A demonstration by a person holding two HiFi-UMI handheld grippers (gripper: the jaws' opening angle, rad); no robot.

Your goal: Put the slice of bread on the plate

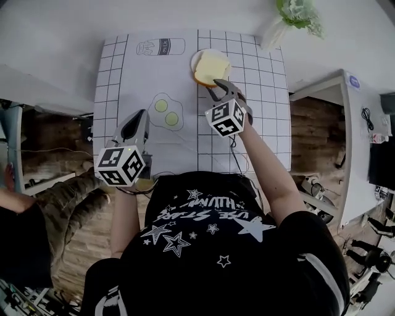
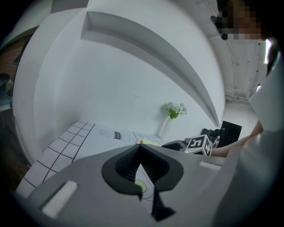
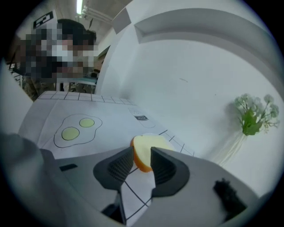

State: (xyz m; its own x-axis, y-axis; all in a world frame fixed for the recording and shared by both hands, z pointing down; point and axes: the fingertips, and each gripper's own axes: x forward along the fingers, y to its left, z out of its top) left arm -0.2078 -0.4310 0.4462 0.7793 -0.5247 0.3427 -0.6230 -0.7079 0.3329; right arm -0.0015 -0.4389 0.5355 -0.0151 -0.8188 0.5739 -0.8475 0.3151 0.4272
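A slice of bread [image 1: 212, 66] with a brown crust lies on a small white plate [image 1: 195, 58] at the far middle of the printed mat. Just in front of the plate is my right gripper [image 1: 220, 87], open. In the right gripper view the bread [image 3: 155, 142] shows in the gap of that gripper [image 3: 142, 153], and the pads stand clear of its crust. My left gripper [image 1: 143, 115] hovers to the left over the mat, shut with nothing in it; its tips meet in the left gripper view [image 2: 140, 146].
The mat carries a fried-egg drawing [image 1: 165, 112] and a milk-bottle drawing [image 1: 160, 46]. A vase of flowers [image 1: 290, 15] stands at the far right near the wall. A white cabinet [image 1: 345, 123] sits beside the table's right edge. Another person [image 1: 24, 234] is at the left.
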